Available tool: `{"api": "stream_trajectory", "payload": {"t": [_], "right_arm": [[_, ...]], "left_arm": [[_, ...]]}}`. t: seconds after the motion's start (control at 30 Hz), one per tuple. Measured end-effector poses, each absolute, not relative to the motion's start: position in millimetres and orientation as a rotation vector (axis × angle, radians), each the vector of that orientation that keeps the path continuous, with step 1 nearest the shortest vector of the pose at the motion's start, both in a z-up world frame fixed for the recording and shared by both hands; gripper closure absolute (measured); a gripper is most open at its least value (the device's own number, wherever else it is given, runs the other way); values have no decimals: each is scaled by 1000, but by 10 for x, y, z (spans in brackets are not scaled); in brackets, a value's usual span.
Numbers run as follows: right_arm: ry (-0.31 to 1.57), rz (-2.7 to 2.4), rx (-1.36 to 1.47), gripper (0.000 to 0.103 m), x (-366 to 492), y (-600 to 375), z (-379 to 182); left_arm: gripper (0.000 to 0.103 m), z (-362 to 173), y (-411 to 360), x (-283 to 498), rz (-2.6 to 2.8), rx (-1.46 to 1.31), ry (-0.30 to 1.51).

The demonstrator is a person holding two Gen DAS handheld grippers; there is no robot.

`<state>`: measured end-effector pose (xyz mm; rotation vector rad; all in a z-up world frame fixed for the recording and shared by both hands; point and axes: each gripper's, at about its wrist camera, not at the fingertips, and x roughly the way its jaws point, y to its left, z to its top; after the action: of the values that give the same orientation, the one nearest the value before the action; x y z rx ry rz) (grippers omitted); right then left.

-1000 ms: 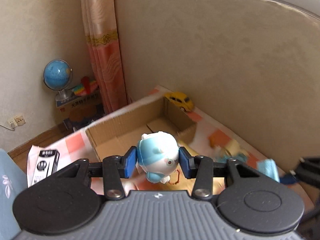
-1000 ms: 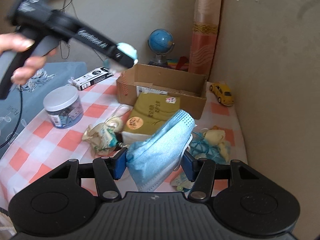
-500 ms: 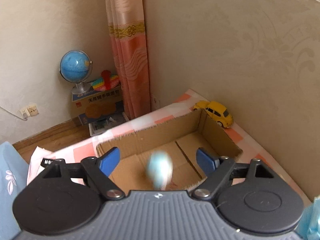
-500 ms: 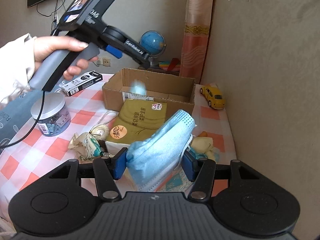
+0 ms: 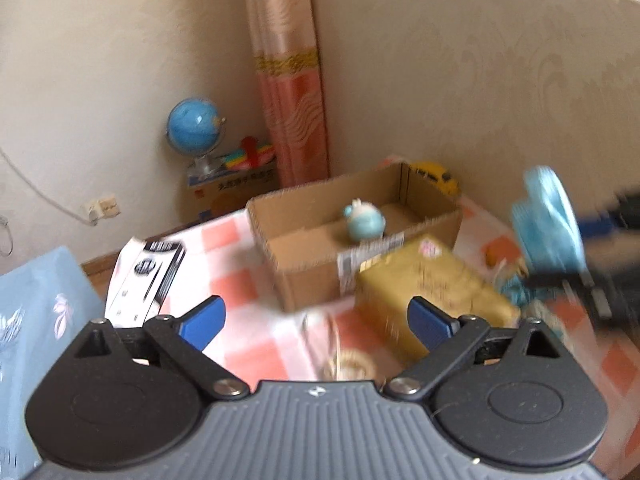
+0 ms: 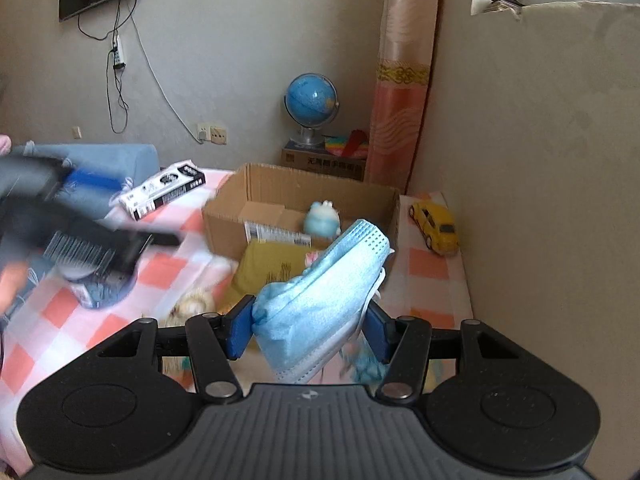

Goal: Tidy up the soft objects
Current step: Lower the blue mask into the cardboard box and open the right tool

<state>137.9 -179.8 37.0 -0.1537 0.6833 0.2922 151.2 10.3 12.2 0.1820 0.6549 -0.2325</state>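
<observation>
Since half a second back, when a blue blur was dropping between wide-spread jaws, pulled away from the cardboard box (image 5: 352, 240) now and looking at it from farther off. Left gripper (image 5: 316, 322) empty, jaws wide apart, hanging over the checked cloth (image 5: 236, 280) short of the box. Seen from the right wrist, the same left gripper (image 6: 76, 216) a dark smear at the left of the box, above the clear jar (image 6: 100, 292).

Box open-topped, a white printed label on its near wall, too blurred to read. Olive packet (image 5: 432, 292) leaning against that near wall, dark characters on it, unreadable here. Black-and-white carton (image 6: 164, 190) left of the box, print too small to make out. Brown carton (image 6: 324, 162) behind the box, under the globe (image 6: 312, 98), a row of Chinese characters across its face, not legible at this size. Yellow toy car (image 6: 436, 226) right of the box.

Right gripper (image 6: 308, 330) clamped on the blue face mask (image 6: 324, 300), as before, mask now bulging up toward the box's near right corner. From the left wrist, that mask (image 5: 548, 220) held up at the right of the box.

Blue-and-white plush toy (image 5: 364, 220) settled inside the box on its floor, toward the right end, well apart from both grippers. Same plush (image 6: 322, 220) just beyond the mask's top edge.
</observation>
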Motion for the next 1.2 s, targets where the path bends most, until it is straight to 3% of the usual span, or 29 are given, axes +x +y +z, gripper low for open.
{"api": "stream_trajectory", "payload": {"t": [0.53, 0.7, 0.77, 1.2], "right_arm": [[764, 248, -124, 40, 2959, -1570, 349], [778, 230, -115, 6, 3039, -1548, 272], [765, 227, -102, 0, 2972, -1570, 267], [736, 257, -56, 0, 2108, -1722, 287]], "left_arm": [[6, -5, 356, 1103, -158, 113, 683], [6, -47, 446, 1131, -131, 93, 698], [6, -62, 452, 1135, -131, 91, 705], [6, -93, 370, 1030, -166, 121, 719]]}}
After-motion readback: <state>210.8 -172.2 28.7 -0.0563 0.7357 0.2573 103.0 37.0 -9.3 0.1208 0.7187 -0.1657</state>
